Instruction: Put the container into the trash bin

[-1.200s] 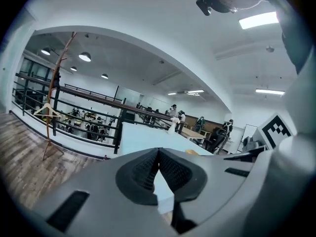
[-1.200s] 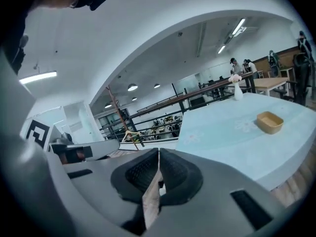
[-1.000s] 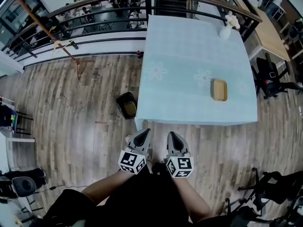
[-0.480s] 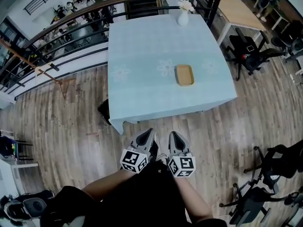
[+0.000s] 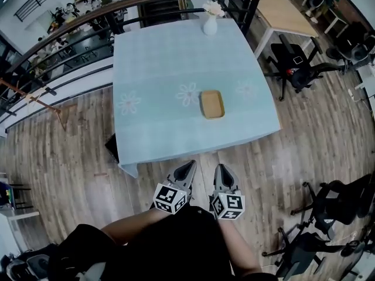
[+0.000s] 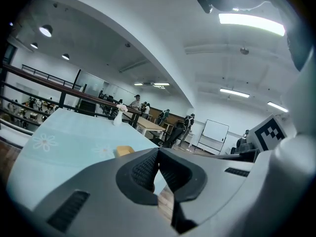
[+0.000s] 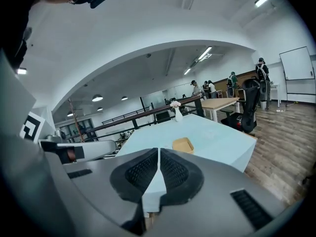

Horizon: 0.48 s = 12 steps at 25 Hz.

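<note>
A shallow tan container [image 5: 212,104] lies on the light blue tablecloth [image 5: 158,69], near the table's front edge. It also shows in the left gripper view as the container [image 6: 124,151] and in the right gripper view as the container [image 7: 183,144]. A dark trash bin [image 5: 111,147] stands on the floor at the table's left front corner, partly hidden by the cloth. My left gripper [image 5: 188,166] and right gripper [image 5: 221,170] are held side by side close to the body, short of the table. Each is shut with nothing between its jaws.
A white vase with flowers [image 5: 210,24] stands at the table's far edge. Black office chairs [image 5: 292,63] stand to the right, with another chair [image 5: 331,201] at the lower right. A wooden table [image 5: 281,13] is beyond, and a dark railing [image 5: 64,31] runs behind.
The head view has swung, so the table and container now sit further left and nearer the middle. The bin has slid left, half under the cloth. Both grippers stay shut by the body.
</note>
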Each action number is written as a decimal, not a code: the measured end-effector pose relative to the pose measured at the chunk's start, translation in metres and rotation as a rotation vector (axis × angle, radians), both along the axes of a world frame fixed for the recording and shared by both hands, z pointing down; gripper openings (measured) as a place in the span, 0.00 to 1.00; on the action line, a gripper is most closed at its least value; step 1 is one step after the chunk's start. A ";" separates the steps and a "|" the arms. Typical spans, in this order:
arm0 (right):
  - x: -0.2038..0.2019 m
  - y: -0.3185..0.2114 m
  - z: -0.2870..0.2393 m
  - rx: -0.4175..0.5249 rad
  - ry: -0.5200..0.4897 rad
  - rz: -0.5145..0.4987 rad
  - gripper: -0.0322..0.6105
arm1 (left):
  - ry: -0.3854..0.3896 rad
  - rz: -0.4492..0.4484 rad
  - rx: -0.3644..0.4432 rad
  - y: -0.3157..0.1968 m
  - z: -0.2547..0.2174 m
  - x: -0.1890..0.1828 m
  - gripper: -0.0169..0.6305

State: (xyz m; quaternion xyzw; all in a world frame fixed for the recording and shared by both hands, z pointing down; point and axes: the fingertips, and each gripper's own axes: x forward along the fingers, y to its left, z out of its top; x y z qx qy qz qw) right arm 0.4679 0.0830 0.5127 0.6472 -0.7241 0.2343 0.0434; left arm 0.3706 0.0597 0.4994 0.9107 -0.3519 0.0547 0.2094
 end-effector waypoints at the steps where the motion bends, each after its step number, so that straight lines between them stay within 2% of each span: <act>1: 0.002 -0.010 0.002 -0.007 0.005 -0.004 0.11 | 0.013 0.001 0.000 -0.010 -0.001 0.001 0.04; 4: 0.002 -0.040 0.004 -0.020 0.006 -0.015 0.11 | 0.050 -0.006 -0.008 -0.041 0.000 -0.006 0.04; 12: 0.022 -0.115 0.033 -0.083 0.006 -0.020 0.11 | 0.017 -0.060 -0.029 -0.099 0.010 -0.009 0.04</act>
